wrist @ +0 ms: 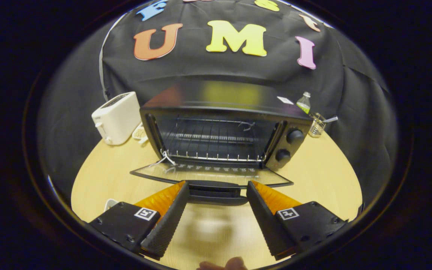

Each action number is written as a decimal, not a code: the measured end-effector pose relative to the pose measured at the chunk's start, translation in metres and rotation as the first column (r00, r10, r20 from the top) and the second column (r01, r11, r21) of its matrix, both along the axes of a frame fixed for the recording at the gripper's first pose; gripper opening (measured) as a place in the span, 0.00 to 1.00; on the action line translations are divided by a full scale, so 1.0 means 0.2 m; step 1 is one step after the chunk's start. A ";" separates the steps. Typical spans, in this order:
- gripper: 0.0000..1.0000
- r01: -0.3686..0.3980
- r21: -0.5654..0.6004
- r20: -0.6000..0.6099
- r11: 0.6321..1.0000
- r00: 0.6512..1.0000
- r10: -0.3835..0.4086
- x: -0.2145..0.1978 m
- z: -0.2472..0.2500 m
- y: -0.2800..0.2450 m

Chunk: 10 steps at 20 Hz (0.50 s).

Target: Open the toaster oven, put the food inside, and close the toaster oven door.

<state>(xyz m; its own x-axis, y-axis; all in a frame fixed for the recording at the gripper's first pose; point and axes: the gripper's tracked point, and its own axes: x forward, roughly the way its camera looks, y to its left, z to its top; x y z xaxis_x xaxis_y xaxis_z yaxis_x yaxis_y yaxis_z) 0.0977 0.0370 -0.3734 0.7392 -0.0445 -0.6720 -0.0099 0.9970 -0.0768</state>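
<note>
Sitting on the light wooden table (pixel 324 168) in the gripper view, the black toaster oven (pixel 223 127) is facing the camera with its door (pixel 208 174) hanging fully open, the glass panel lying flat and level toward the fingers. The door's black handle (pixel 216 189) is running crosswise along its near edge, just ahead of the gripper (pixel 218 185) and spanning the gap between the two fingertips. The jaws are standing spread wide, gripping nothing; the tips are reaching about as far as the handle, one near each end of it, and whether either is touching it cannot be told. Each finger is showing a black ribbed pad (pixel 167 221) on its inner face, an orange side and a square marker on top.

Inside the oven a wire rack (pixel 212 144) is lying across the cavity, with heating rods showing faintly beneath it. A short white string (pixel 165 157) is dangling at the rack's front left corner, down toward the door. Two round black knobs (pixel 289 144) are sitting one above the other on the panel right of the cavity.

A white pop-up toaster (pixel 116 118) is standing to the left of the oven, well apart from the fingers. Behind the oven's right corner a small bottle (pixel 304 103) holding yellowish liquid and a clear glass jar (pixel 317 125) are standing near each other. Fingertips of a hand (pixel 223 264) are peeking in below the gripper.
</note>
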 end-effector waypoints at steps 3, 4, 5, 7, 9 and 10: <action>1.00 -0.002 0.022 -0.072 1.000 0.997 0.004 -0.11 -0.14 -0.01; 1.00 0.003 0.020 -0.085 1.000 0.996 -0.002 -0.12 -0.15 -0.03; 1.00 -0.008 0.032 -0.078 0.999 0.997 0.010 -0.13 -0.13 -0.03; 1.00 -0.030 0.033 -0.058 0.999 0.998 0.032 -0.15 -0.06 -0.02; 1.00 -0.052 0.043 -0.035 0.998 0.998 0.053 -0.19 0.02 -0.01; 1.00 -0.067 0.040 -0.023 0.997 0.997 0.068 -0.21 0.06 -0.01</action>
<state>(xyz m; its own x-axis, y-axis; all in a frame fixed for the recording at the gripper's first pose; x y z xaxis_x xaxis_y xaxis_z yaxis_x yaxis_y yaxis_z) 0.0564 0.0355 -0.3616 0.7231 0.0317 -0.6900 -0.0790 0.9962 -0.0370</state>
